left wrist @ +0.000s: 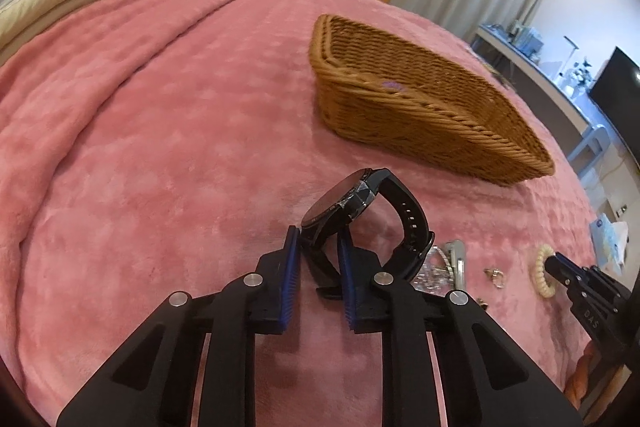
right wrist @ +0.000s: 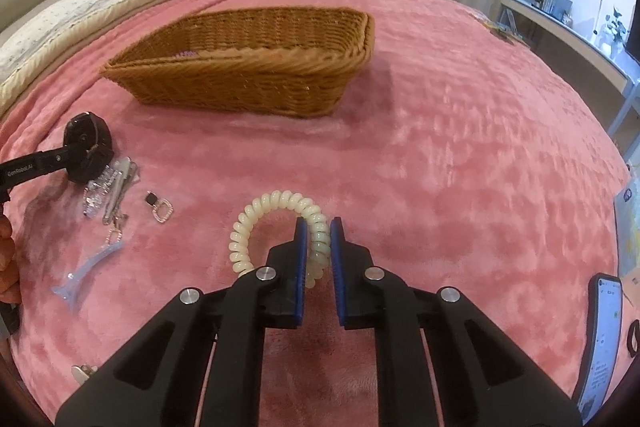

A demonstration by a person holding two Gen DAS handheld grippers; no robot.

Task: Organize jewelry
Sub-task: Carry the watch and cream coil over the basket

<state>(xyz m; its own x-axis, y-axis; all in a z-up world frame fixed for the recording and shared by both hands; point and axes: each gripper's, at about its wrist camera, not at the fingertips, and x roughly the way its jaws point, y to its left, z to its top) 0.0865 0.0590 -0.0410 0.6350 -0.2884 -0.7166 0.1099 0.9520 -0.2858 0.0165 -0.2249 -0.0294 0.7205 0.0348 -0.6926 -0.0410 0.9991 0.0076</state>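
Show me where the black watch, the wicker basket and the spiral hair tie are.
black watch (left wrist: 340, 203), left wrist view, dial.
wicker basket (right wrist: 240, 87), right wrist view, front wall.
spiral hair tie (right wrist: 276, 198), right wrist view, top coil.

tongs L (left wrist: 318, 241) / R (right wrist: 319, 231): blk plastic | blue ribbed pads | silver pivot screws | white lettering on side

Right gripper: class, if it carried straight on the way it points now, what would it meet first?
Probably the pink blanket: the right gripper, shut on the coil hair tie, points down at the bed. The wicker basket lies farther along; depth is unclear.
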